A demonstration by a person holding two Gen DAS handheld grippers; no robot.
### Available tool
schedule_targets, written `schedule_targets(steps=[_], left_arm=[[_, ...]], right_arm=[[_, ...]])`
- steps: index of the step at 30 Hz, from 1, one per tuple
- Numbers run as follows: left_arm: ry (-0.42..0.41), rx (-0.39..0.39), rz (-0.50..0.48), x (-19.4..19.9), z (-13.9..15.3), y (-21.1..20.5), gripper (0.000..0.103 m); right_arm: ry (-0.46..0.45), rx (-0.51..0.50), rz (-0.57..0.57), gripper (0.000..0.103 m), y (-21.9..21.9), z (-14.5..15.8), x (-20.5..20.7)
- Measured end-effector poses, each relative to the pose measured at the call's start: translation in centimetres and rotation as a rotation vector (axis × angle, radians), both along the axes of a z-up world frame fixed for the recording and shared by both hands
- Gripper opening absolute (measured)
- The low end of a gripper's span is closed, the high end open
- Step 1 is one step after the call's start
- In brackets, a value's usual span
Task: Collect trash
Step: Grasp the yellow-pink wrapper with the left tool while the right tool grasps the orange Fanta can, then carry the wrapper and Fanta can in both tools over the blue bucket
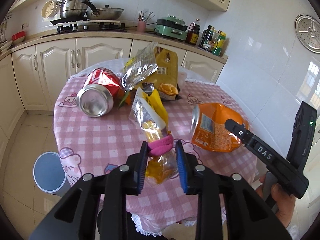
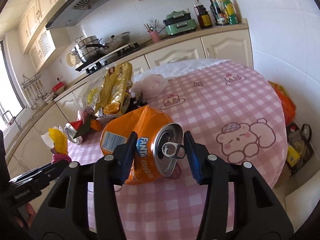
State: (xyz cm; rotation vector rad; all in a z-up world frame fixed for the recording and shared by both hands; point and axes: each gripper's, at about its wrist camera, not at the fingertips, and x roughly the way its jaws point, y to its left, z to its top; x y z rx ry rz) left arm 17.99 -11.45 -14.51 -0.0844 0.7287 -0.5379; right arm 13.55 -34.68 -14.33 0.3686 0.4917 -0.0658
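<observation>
Now: two claws closed on table trash

Left gripper narrow, pads pinching clear yellow wrapper tied with pink band, lifted over pink checked tablecloth. Right gripper half closed, gripping crushed orange Fanta can at its top end. Farther back: dented red can, gold snack bags. Beside table, on floor: blue-lined bin.
</observation>
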Motion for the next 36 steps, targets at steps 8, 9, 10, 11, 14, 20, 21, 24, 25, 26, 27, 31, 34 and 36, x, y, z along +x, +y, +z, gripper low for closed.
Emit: schedule_targets(steps=[8,9,10,11,14,20,21,24,25,26,27,31,34,36], left_arm=[[-0.029,-0.039,-0.026,-0.8,0.9,0.5,0.026],[-0.033,-0.042,-0.028,-1.0,1.0,0.7,0.026],[-0.04,-0.043,-0.027,-1.1,1.1,0.9,0.026],[-0.044,-0.046,-0.024,-1.2,1.2,1.2,0.026],[-0.06,-0.059,-0.014,-1.3,1.7,2.3,0.026],[-0.094,-0.084,0.033,-1.7,2.7,5.8,0.026],[-0.099,-0.089,0.048,-1.7,2.8,6.8,0.026],[-0.112,-0.097,0.098,-1.9,3.0,10.0,0.026],[-0.114,-0.097,0.114,-1.6,3.1,11.2,0.026],[-0.117,-0.096,0.137,-1.5,3.0,12.7,0.026],[-0.118,-0.094,0.152,-1.4,2.9,13.6,0.026],[-0.087,-0.081,0.284,0.1,1.2,20.4,0.026],[-0.038,-0.087,0.383,2.4,-1.0,26.0,0.026],[-0.005,-0.094,0.426,3.9,-2.4,28.7,0.026]], right_arm=[[-0.04,-0.055,0.02,0.047,1.3,1.0,0.1],[-0.042,-0.055,0.027,0.047,1.5,1.1,0.2],[-0.047,-0.056,0.03,0.047,1.7,1.2,0.2],[-0.054,-0.06,0.037,0.047,2.1,1.4,0.2],[-0.073,-0.063,0.061,0.047,3.2,2.0,0.5],[-0.115,-0.066,0.15,0.047,6.9,3.6,1.4],[-0.119,-0.067,0.167,0.047,7.7,3.8,1.6],[-0.133,-0.064,0.243,0.047,11.3,4.5,2.7],[-0.135,-0.062,0.282,0.047,13.0,4.7,3.3],[-0.137,-0.062,0.309,0.047,14.4,4.8,3.8],[-0.136,-0.066,0.342,0.047,16.1,4.8,4.4],[-0.114,-0.07,0.461,0.047,22.9,4.0,7.6],[-0.068,-0.073,0.542,0.047,28.5,1.8,10.7],[-0.019,-0.081,0.592,0.047,32.6,-0.5,13.1]])
